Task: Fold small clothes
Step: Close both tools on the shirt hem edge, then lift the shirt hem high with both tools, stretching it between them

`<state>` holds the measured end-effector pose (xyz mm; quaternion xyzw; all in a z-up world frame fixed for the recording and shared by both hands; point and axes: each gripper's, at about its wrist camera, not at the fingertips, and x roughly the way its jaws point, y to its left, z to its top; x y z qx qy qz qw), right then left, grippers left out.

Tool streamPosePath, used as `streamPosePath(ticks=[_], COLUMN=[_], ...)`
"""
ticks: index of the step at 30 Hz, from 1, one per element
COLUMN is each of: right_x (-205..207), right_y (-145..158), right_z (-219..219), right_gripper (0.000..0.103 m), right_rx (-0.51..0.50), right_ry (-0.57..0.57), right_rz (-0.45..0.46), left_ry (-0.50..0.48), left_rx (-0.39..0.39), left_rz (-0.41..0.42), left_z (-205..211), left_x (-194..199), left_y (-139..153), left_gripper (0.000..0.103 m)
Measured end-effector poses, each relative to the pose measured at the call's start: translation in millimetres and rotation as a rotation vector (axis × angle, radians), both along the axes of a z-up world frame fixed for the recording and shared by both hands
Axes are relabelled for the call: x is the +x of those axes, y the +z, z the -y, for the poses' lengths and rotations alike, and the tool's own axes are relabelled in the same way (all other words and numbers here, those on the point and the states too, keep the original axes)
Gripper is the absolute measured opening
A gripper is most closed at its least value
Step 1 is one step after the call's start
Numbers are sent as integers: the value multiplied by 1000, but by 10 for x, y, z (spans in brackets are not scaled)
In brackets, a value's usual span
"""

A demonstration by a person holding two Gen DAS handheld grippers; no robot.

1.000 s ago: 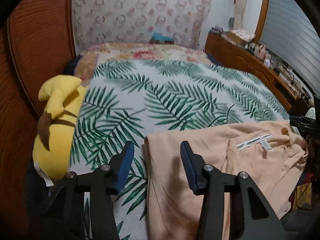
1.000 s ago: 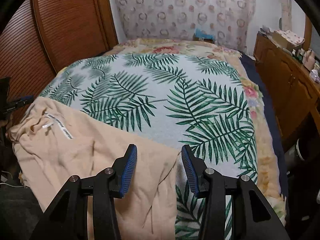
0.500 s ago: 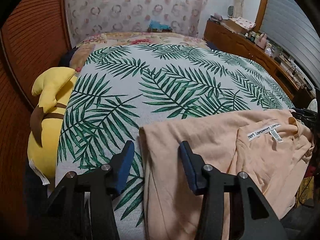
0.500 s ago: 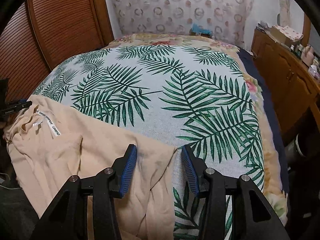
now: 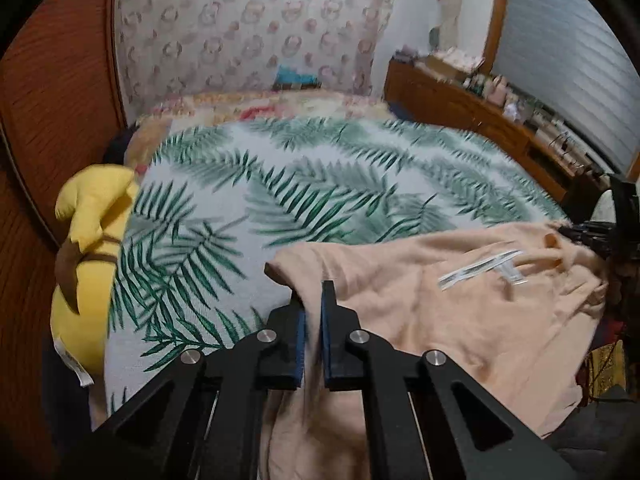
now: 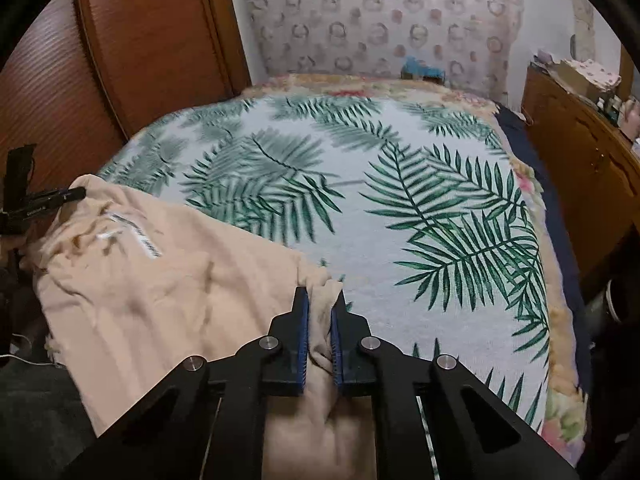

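Observation:
A peach garment (image 5: 440,320) lies spread over the near edge of the bed, its white label (image 5: 480,266) facing up. In the left wrist view my left gripper (image 5: 313,292) is closing on the garment's left corner, with a fold of cloth pinched between the blue pads. In the right wrist view the same garment (image 6: 160,288) stretches off to the left, and my right gripper (image 6: 320,296) is closing on its right corner, the cloth bunched between the pads. The label (image 6: 132,232) shows at the far left.
The bed wears a palm-leaf cover (image 5: 320,184) (image 6: 400,200). A yellow plush toy (image 5: 88,240) lies along its left side by a wooden wardrobe (image 6: 120,60). A wooden dresser (image 6: 580,140) with small items stands to the right.
Both grippers stood open over the garment's corners and now have their jaws drawn together on the cloth. The left corner has bunched and lifted slightly.

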<state>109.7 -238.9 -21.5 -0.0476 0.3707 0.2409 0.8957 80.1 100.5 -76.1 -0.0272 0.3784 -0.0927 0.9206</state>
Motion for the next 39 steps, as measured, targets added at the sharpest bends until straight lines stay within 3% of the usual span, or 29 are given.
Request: streamPosePath(ticks=[7,10,25,31,39], right_x=[-540,-796,-1910,-2088,-2351], right_y=[541,787,1523,1557,1672], right_z=[234,311,585,609,563], right_gripper=[9,9,8,8,8], right_rx=[103,137,177,168,177], right_ry=[-31,-33,-52,-47,-46], right_rz=[164,230,490,529,650], left_ry=[-9,-24,10,25,24], left_rx=[-63,-42,-53,-66,-99], left_rz=[191,258,509,526,660], left_z=[31,102,14,-21,-87], left_x=[-448,-624,-1251,-1234,-1568], left_y=[633,865,1600,1609,2007], left_gripper=[7,7,7,7,7])
